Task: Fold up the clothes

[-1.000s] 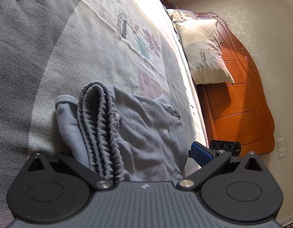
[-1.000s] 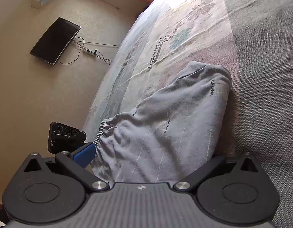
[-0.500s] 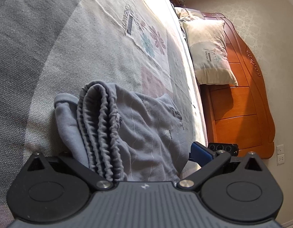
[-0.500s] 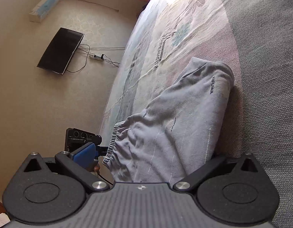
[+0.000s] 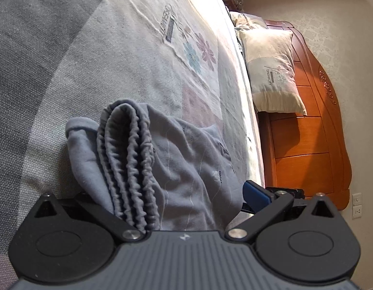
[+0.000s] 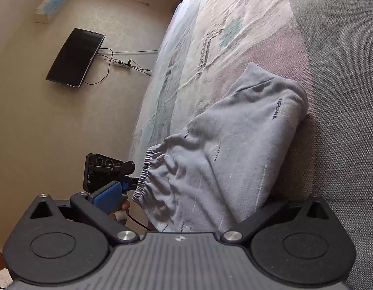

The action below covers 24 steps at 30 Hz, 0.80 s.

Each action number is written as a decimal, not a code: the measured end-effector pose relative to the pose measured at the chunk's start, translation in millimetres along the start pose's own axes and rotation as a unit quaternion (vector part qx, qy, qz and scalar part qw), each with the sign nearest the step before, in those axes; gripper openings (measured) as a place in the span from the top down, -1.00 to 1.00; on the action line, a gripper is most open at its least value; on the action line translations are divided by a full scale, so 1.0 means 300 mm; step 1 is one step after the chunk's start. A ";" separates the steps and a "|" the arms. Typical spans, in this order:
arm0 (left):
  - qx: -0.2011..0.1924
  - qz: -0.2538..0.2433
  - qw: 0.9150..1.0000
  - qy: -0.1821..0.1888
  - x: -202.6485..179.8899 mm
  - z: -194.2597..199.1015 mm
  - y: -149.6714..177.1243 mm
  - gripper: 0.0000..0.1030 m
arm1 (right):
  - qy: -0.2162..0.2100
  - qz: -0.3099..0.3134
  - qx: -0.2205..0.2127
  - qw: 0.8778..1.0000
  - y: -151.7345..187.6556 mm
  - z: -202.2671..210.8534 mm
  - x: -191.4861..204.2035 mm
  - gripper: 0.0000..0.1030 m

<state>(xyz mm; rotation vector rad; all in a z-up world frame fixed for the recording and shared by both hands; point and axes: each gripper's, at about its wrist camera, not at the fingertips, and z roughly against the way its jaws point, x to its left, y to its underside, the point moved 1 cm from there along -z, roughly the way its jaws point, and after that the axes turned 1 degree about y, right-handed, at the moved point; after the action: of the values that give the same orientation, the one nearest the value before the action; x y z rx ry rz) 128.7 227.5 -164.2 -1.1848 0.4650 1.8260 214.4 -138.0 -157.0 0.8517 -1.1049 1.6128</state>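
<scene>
The left claw (image 5: 160,193) stood wide open around a folded bundle of grey trousers (image 5: 167,159), the cloth filling the space between its fingers; whether the fingers pressed the cloth could not be told. One blue fingertip (image 5: 255,194) showed at the right edge of the bundle, while the other finger was hidden under the fabric. The gathered elastic waistband (image 5: 130,159) lay doubled over, nearest this claw.

The right claw (image 6: 186,203) was spread equally wide around the opposite side of the same grey trousers (image 6: 230,159), its blue fingertip (image 6: 108,194) just off the waistband edge and the other finger covered by cloth. The left claw's body (image 6: 99,174) showed beyond it, with part of a hand (image 6: 121,211) beneath.

The trousers rested on a bed (image 5: 114,55) with a grey and floral cover. A pillow (image 5: 271,70) leaned on a wooden headboard (image 5: 314,133). In the right wrist view, a dark screen (image 6: 75,58) and a power strip (image 6: 122,64) lay further off.
</scene>
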 end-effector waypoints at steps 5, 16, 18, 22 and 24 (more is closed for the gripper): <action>-0.003 -0.018 1.000 0.016 -0.066 0.009 0.010 -0.98 | -0.033 0.008 -0.008 0.999 0.001 0.004 0.043 -1.00; 0.012 -0.052 0.998 0.043 -0.194 -0.012 0.020 -0.98 | -0.055 0.045 -0.022 0.997 -0.007 0.080 0.165 -1.00; 0.016 -0.055 0.997 0.043 -0.209 -0.026 0.018 -0.98 | -0.056 0.050 -0.026 0.997 -0.004 0.098 0.179 -1.00; 0.024 -0.063 0.997 0.041 -0.239 -0.069 0.012 -0.98 | -0.052 0.060 -0.040 0.996 0.002 0.151 0.210 -1.00; 0.030 -0.067 0.997 0.036 -0.246 -0.101 0.009 -0.98 | -0.045 0.065 -0.047 0.996 0.006 0.181 0.219 -1.00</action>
<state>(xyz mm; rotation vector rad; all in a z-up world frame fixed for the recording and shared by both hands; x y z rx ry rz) 154.0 170.0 -114.8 -1.2141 0.4669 1.6478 195.2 -167.9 -79.6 0.8112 -1.3130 1.6283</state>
